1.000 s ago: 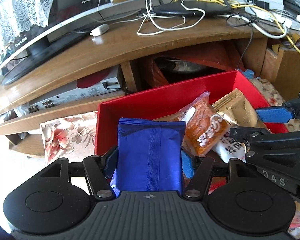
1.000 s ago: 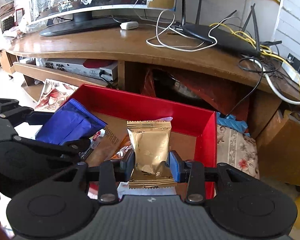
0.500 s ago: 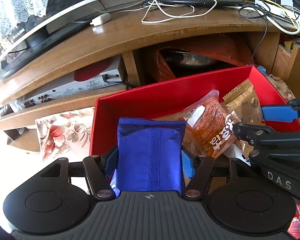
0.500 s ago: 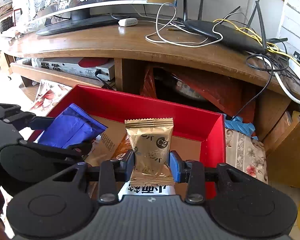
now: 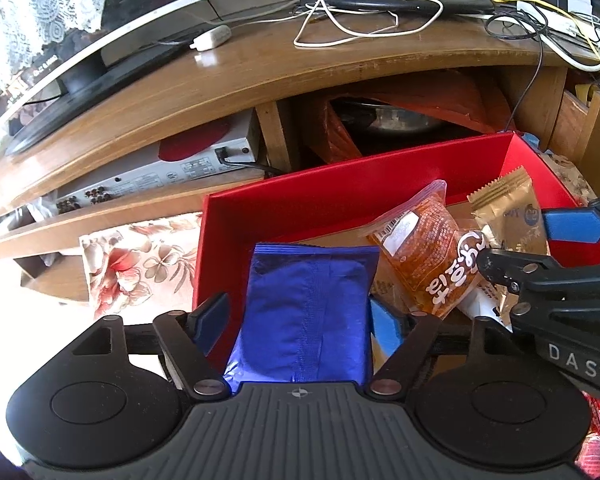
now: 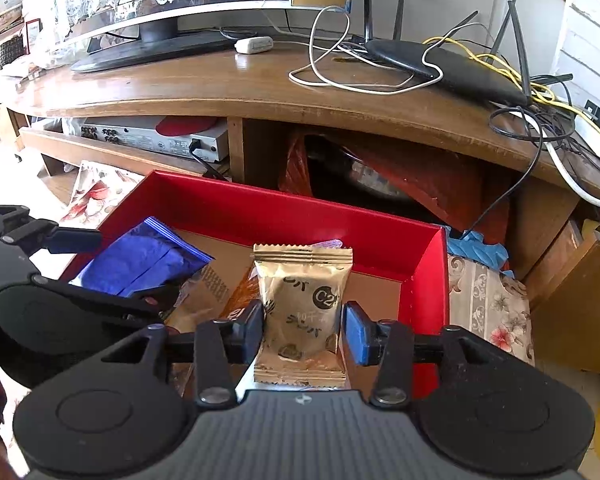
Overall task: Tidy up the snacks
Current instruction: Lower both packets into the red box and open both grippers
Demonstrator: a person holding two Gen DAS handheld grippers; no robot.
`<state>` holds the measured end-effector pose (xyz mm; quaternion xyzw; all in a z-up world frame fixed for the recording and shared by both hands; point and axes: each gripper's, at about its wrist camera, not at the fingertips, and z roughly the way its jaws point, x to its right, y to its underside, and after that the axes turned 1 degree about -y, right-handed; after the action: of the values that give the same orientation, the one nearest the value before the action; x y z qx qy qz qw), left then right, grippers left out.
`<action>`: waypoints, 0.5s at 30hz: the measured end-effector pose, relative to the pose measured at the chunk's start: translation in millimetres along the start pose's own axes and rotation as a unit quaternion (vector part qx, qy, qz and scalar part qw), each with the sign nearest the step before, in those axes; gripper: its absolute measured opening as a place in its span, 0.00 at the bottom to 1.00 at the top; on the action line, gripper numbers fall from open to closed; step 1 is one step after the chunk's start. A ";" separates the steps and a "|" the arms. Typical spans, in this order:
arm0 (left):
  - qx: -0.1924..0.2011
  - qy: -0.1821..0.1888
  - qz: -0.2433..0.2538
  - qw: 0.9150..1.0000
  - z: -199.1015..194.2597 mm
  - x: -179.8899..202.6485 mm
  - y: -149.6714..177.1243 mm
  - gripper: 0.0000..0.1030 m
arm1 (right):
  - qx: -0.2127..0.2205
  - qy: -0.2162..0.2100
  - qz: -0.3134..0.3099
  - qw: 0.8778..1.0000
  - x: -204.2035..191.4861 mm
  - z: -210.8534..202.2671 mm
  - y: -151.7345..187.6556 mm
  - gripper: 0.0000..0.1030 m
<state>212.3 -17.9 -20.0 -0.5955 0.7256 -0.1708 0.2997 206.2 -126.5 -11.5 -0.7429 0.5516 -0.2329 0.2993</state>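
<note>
Red cardboard box (image 6: pixel 236 216) under the curved wooden TV stand (image 6: pixel 220 92) is the landmark: both packets hang over it. The left gripper (image 5: pixel 300 318) has just been opening, its pads now clear of the shiny blue foil packet (image 5: pixel 304 308) between them. The right gripper (image 6: pixel 304 330) has likewise been opening around the gold foil snack packet (image 6: pixel 304 304). Released tilted, either could topple onto the orange packet (image 5: pixel 428 256) or catch the box's wall.

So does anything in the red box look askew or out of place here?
Mostly the orange packet: it leans tilted against other packets in the red box instead of lying flat. The blue packet and gold packet stand upright between jaws that have just been opening, pads apart from them. Nothing looks spilled or torn.
</note>
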 end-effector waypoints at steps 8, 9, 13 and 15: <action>0.008 0.003 -0.005 1.000 -9.7 -3.8 0.0 0.81 | 0.007 -0.007 0.017 1.000 5.0 -11.4 0.4 0.52; 0.010 0.003 -0.007 1.000 -11.1 -4.3 0.0 0.81 | 0.007 -0.008 0.020 1.000 5.4 -13.1 0.3 0.53; 0.015 0.005 -0.009 1.000 -18.2 -6.4 1.1 0.83 | 0.012 -0.010 0.022 1.000 4.7 -20.9 0.6 0.54; 0.018 0.006 -0.011 1.000 -22.4 -7.6 2.7 0.83 | 0.015 -0.010 0.022 1.000 3.2 -25.8 1.1 0.54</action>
<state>196.7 -12.4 -2.8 -0.5970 0.7175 -0.1908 0.3038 189.0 -134.6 6.2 -0.7287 0.5608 -0.2268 0.3209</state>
